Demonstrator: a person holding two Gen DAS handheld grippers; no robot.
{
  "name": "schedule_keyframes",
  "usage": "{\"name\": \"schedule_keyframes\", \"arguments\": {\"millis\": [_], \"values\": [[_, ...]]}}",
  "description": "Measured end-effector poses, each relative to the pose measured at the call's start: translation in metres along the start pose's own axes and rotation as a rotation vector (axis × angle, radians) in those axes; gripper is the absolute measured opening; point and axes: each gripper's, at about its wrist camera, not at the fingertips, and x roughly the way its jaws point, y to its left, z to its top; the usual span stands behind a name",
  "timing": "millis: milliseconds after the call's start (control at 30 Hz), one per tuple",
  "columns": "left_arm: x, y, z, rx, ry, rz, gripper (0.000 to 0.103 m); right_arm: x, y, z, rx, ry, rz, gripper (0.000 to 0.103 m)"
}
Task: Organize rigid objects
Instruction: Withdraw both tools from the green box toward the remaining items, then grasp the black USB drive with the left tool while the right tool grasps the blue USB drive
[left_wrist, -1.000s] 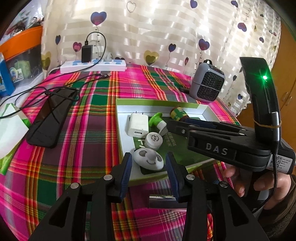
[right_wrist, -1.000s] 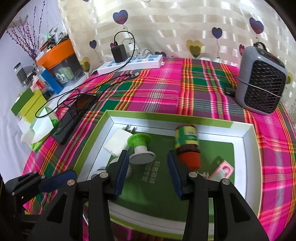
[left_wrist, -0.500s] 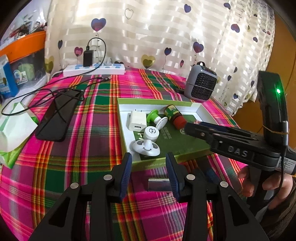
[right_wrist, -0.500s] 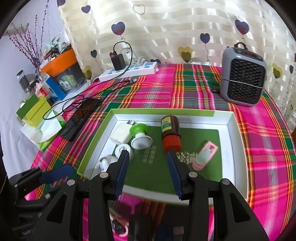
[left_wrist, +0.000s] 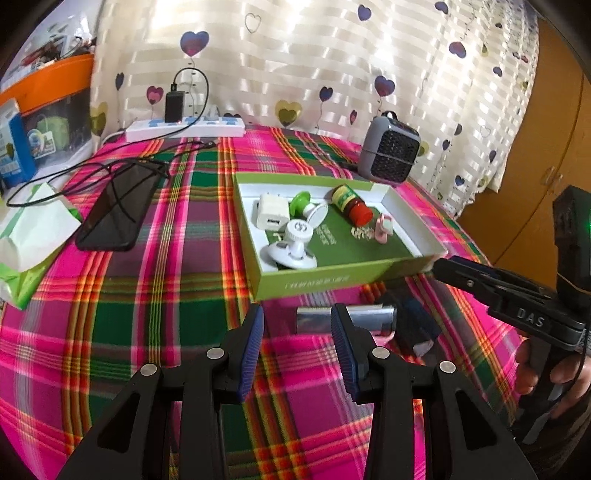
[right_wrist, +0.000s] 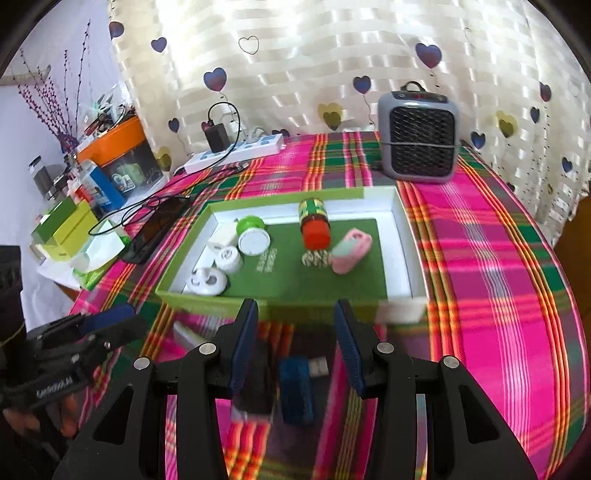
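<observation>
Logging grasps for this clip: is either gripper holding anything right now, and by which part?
Nothing is held. The left gripper and right gripper are both open, fingers empty, above the plaid tablecloth in front of the green box.

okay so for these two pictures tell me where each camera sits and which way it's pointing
Left wrist: on the left gripper, looking forward over the plaid table at the green tray; its open jaws show below, with the right gripper and the hand holding it at right.
Right wrist: on the right gripper, facing the same tray from nearer its right end; its open jaws show below, the left gripper at lower left.
Shared: tray, red-capped bottle, grey heater, power strip.
</observation>
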Motion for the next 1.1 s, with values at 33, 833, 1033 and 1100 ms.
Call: {"name": "schedule_keyframes", "arguments": {"millis": [33, 833, 1033, 1100], "values": [[-0.001, 0.001, -0.001, 0.002, 0.003, -0.002, 0.037, -0.002, 0.000, -0.003, -0.001, -0.001, -0.007, 0.044], [0.015, -0.018, 0.009, 0.215, 0.071, -0.107, 0.037, 0.008, -0.008, -0.042, -0.014, 0.073, -0.039, 0.044], [0.024, -0.027, 0.014, 0.268, 0.103, -0.148, 0.038, 0.011, -0.006, -0.039, -0.052, 0.071, -0.034, 0.044], [0.028, -0.030, 0.015, 0.295, 0.110, -0.141, 0.038, 0.012, -0.005, -0.038, -0.066, 0.076, -0.030, 0.044]]}}
